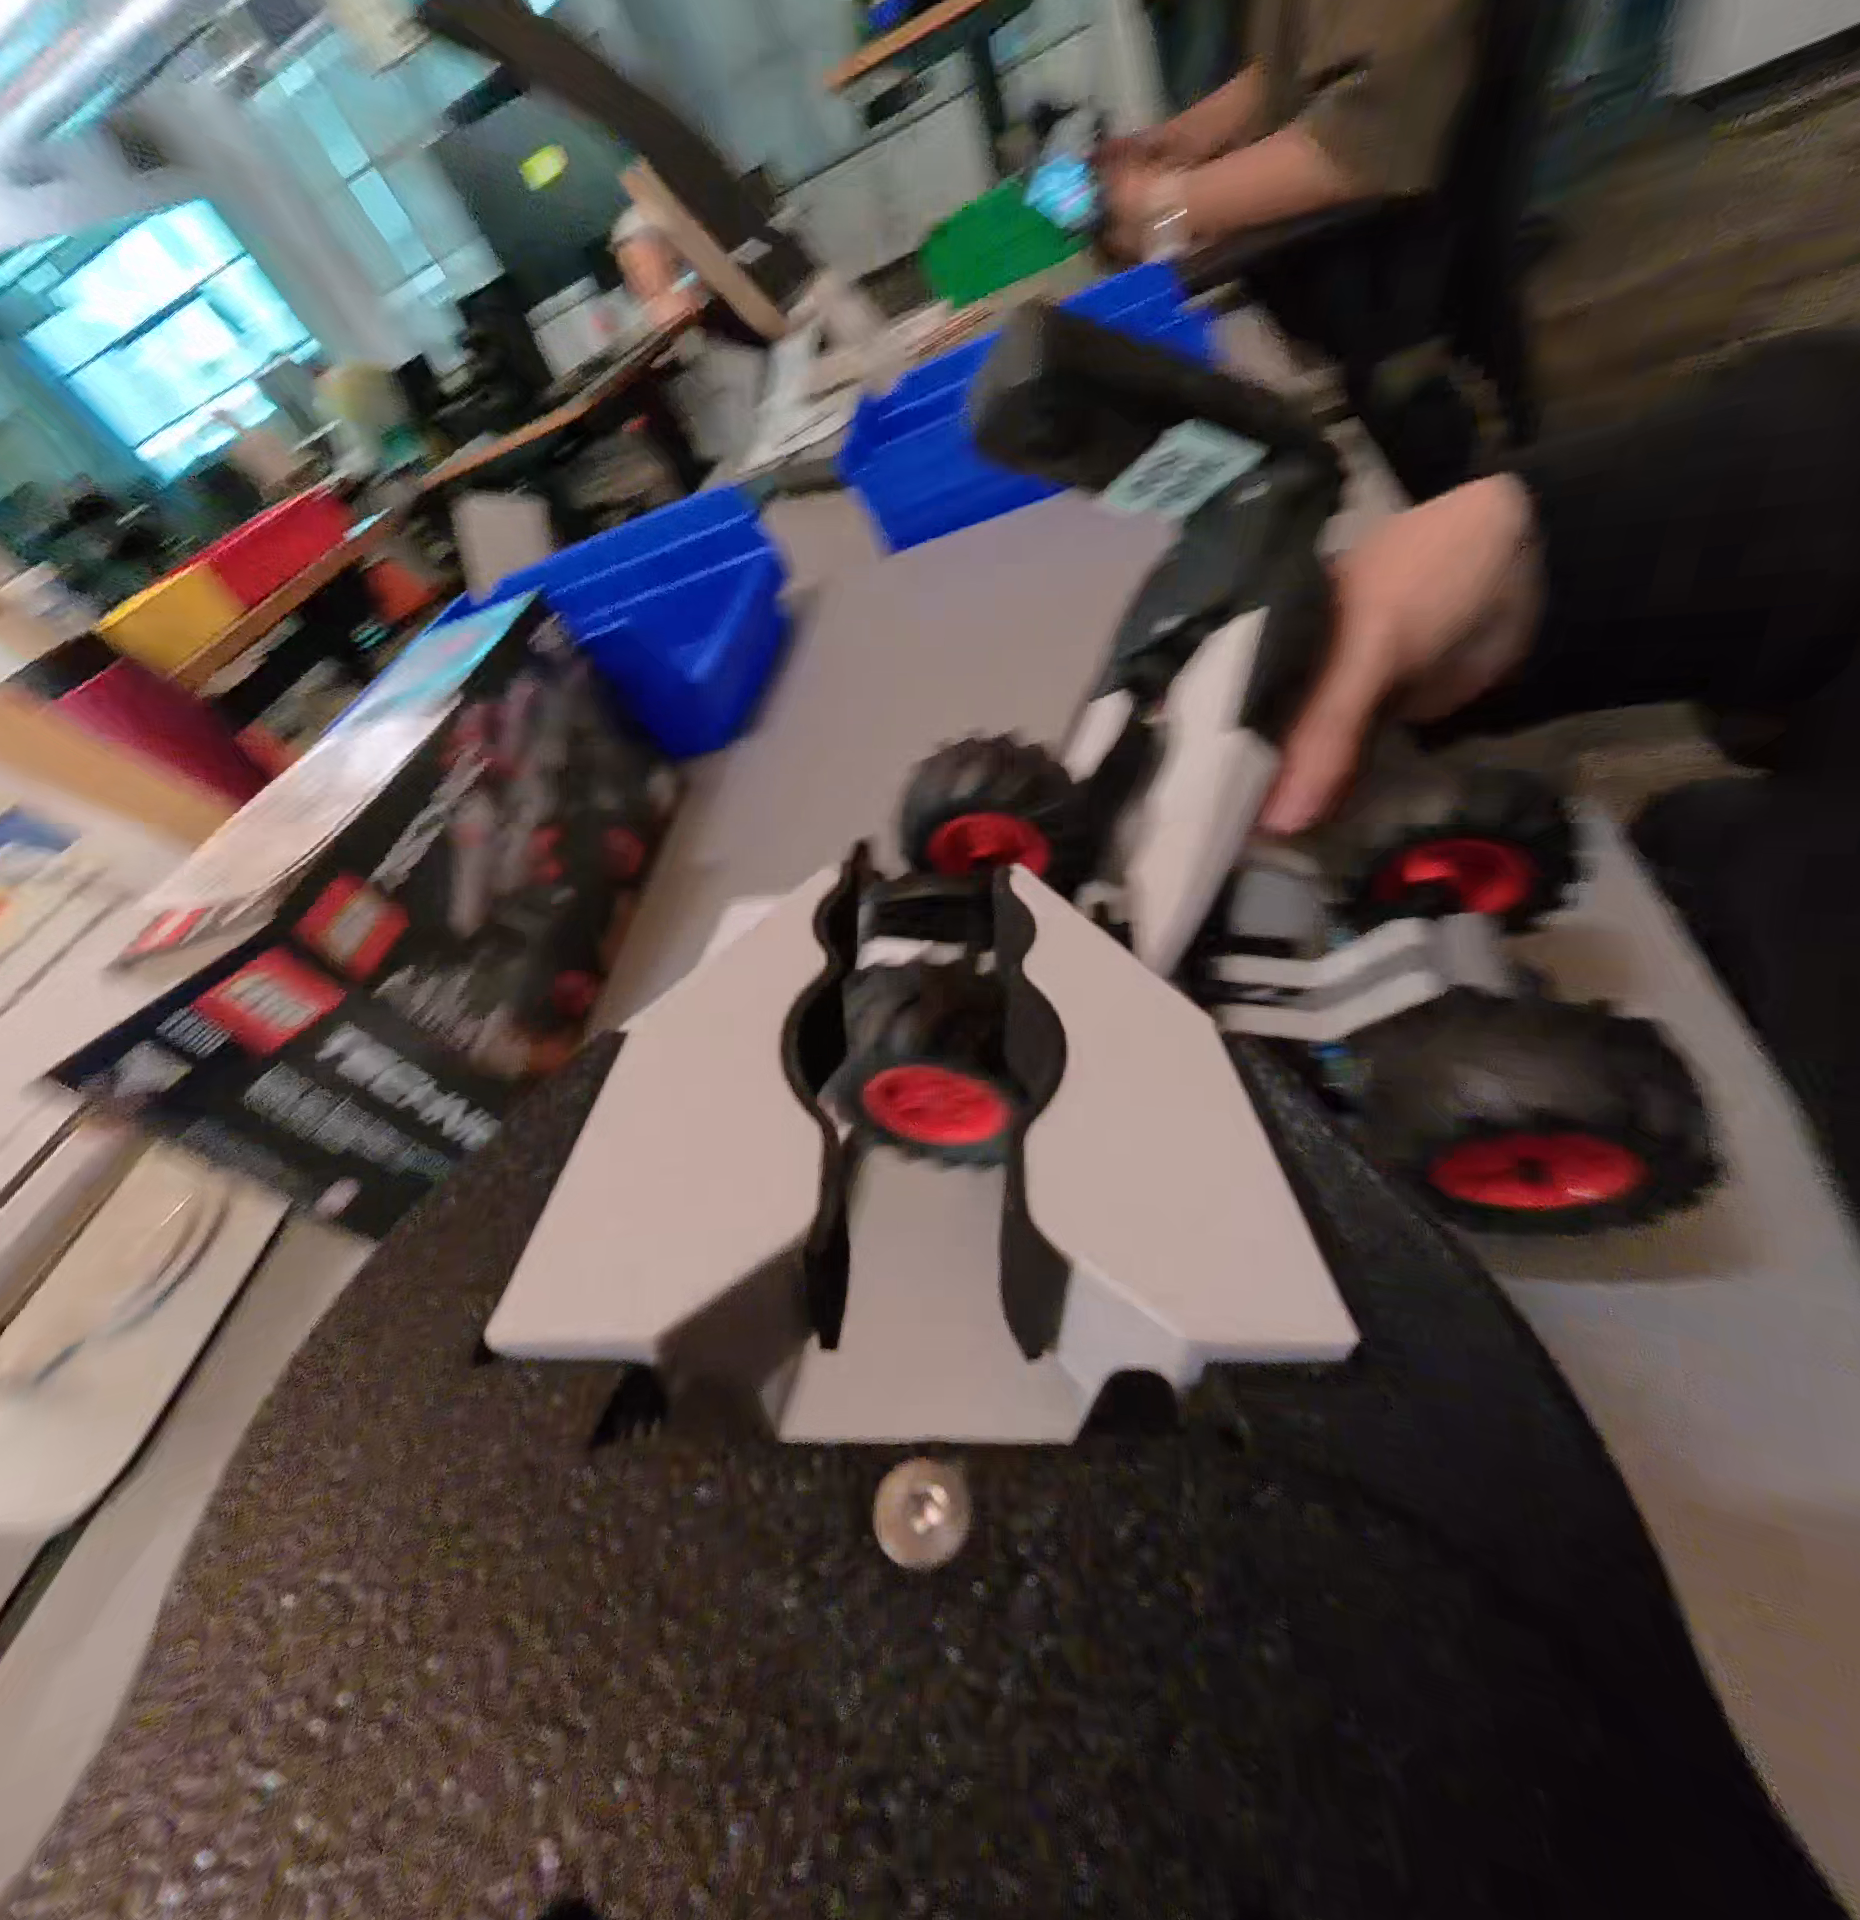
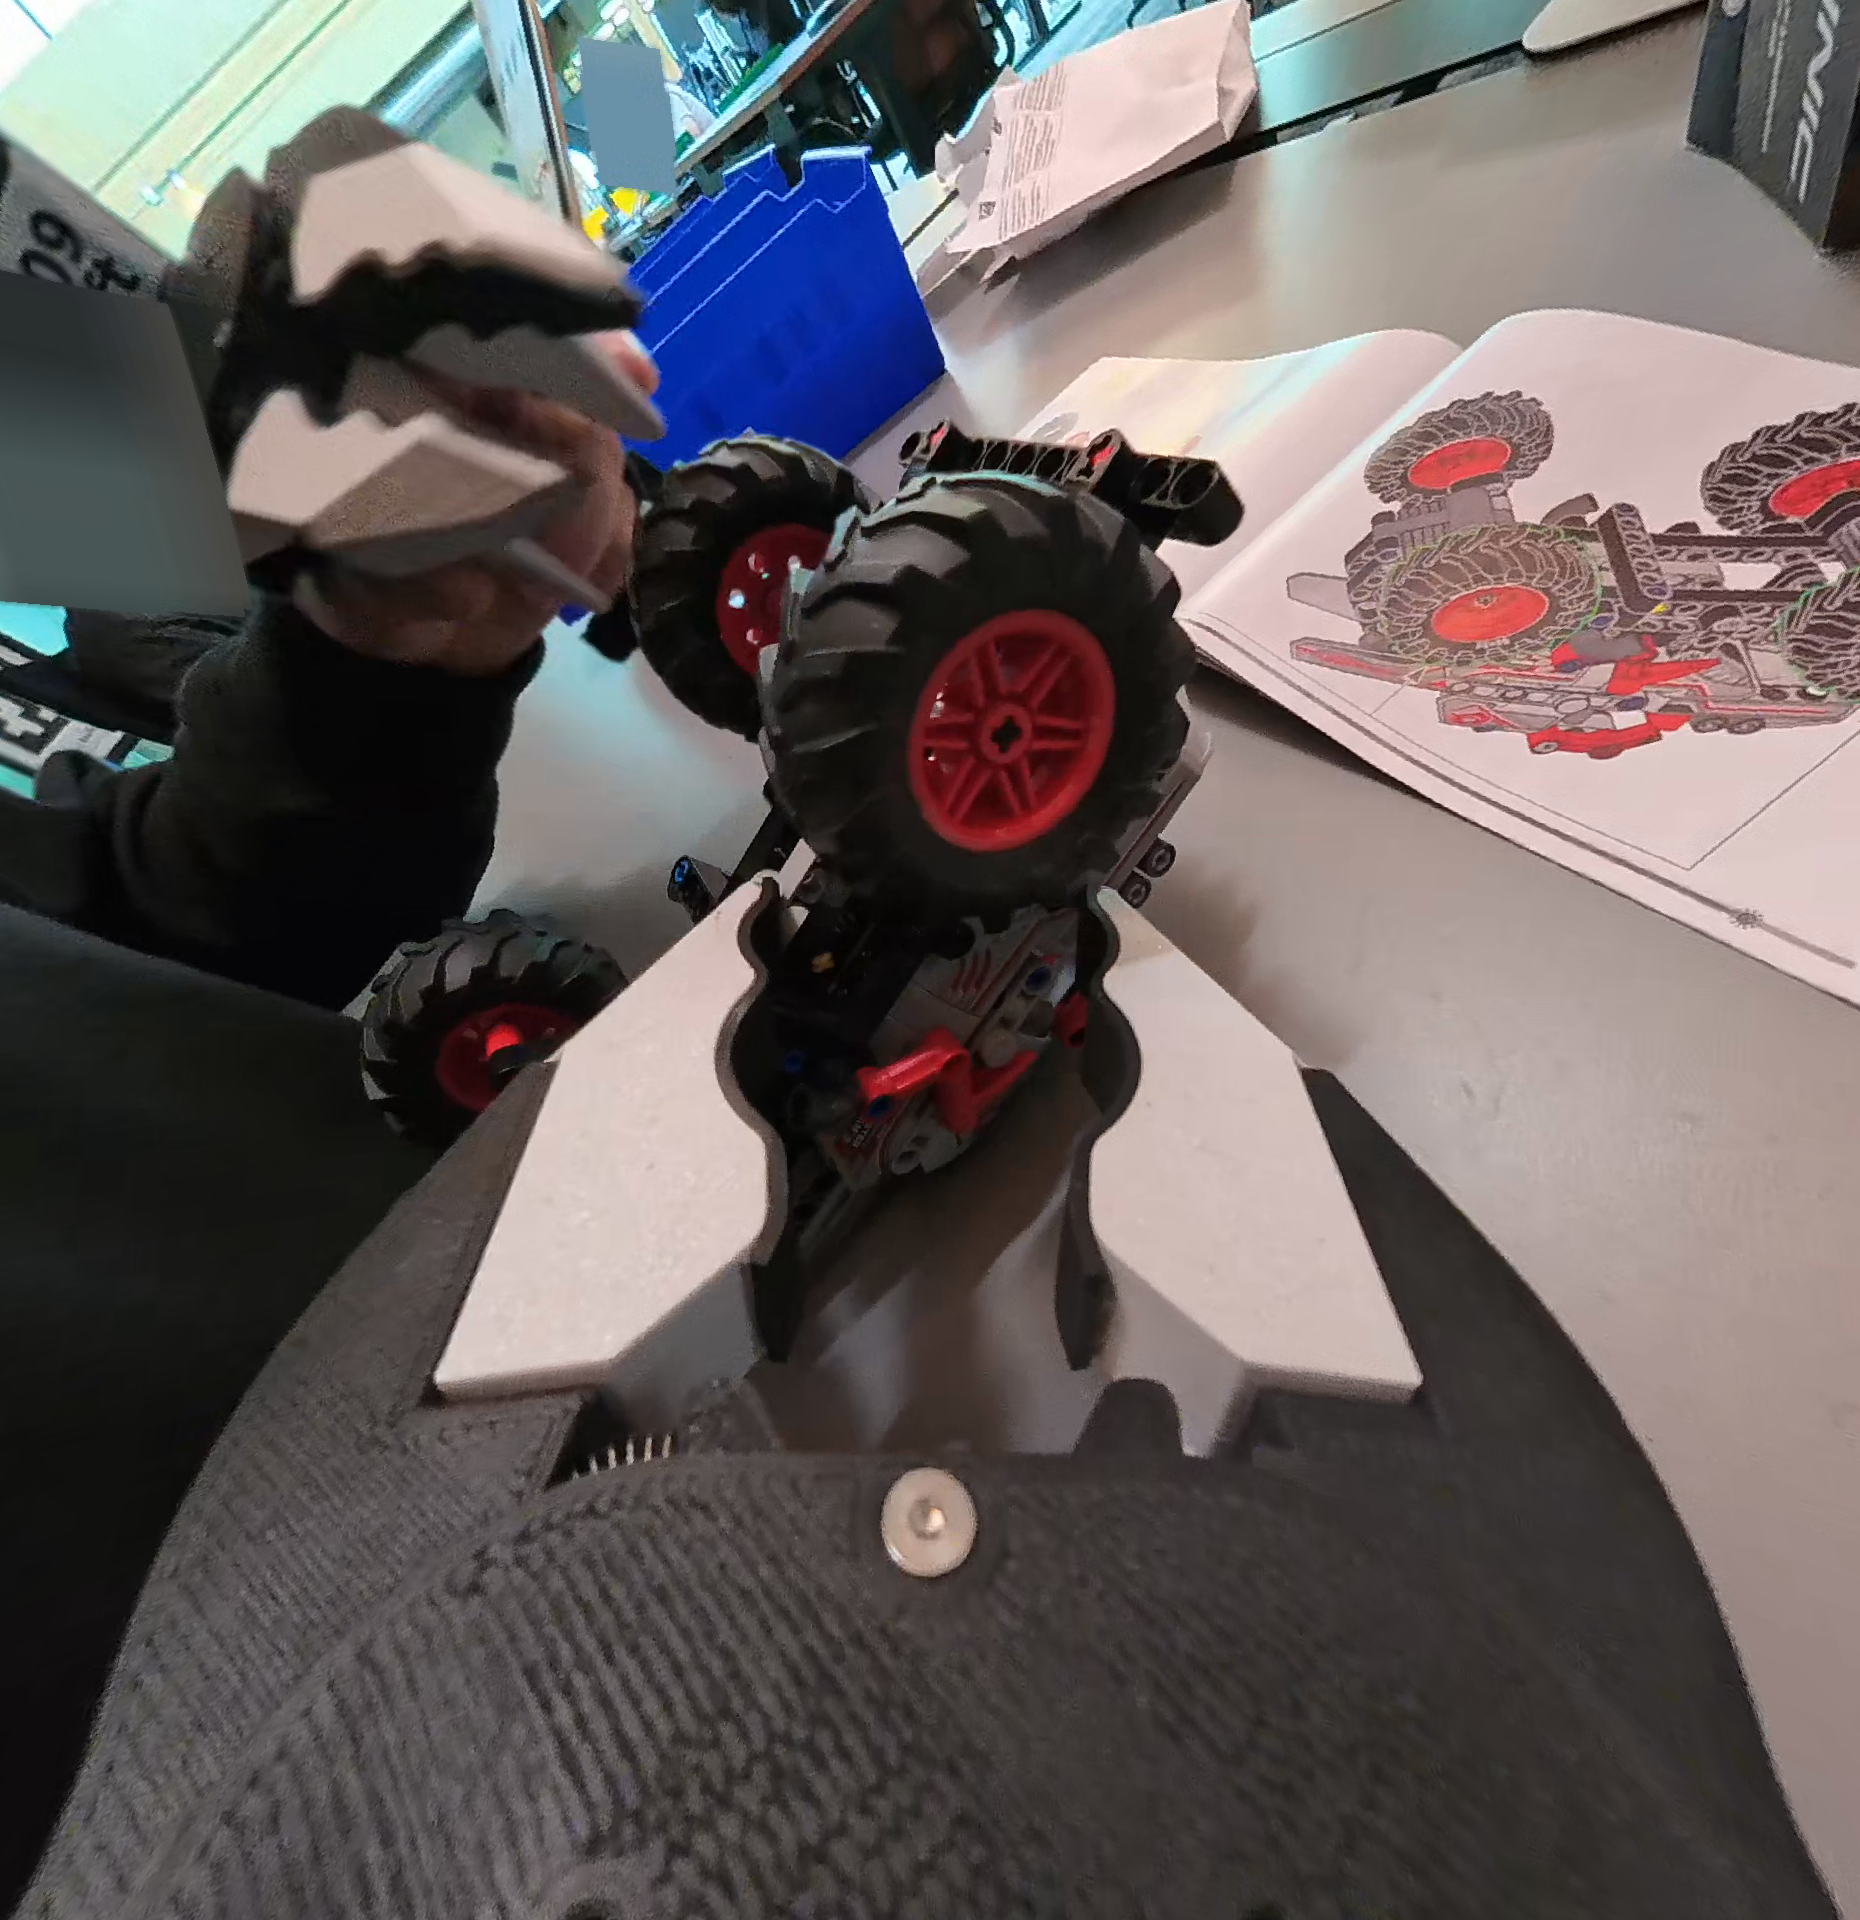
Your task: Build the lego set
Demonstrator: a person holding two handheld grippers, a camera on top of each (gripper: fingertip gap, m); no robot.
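Observation:
The lego truck (image 2: 936, 1039), grey and black with red-hubbed black wheels (image 2: 1009, 717), is tipped up on the grey table. My right gripper (image 2: 926, 914) is shut on the truck's body, just under its nearest wheel. It also shows in the left wrist view (image 1: 1154, 883), held by a hand and reaching down onto the truck (image 1: 1352, 966). My left gripper (image 1: 931, 894) has its fingers a narrow gap apart, and a wheel (image 1: 936, 1101) shows through that gap. In the right wrist view my left gripper (image 2: 640, 364) hovers up left of the truck with nothing clearly held. Another wheel (image 2: 479, 1039) sits low at the left.
An open instruction booklet (image 2: 1528, 623) lies right of the truck. Blue bins (image 1: 677, 623) stand behind it, and one shows in the right wrist view (image 2: 791, 291). The black set box (image 1: 386, 987) lies at the left. A person (image 1: 1269, 135) works at the far side.

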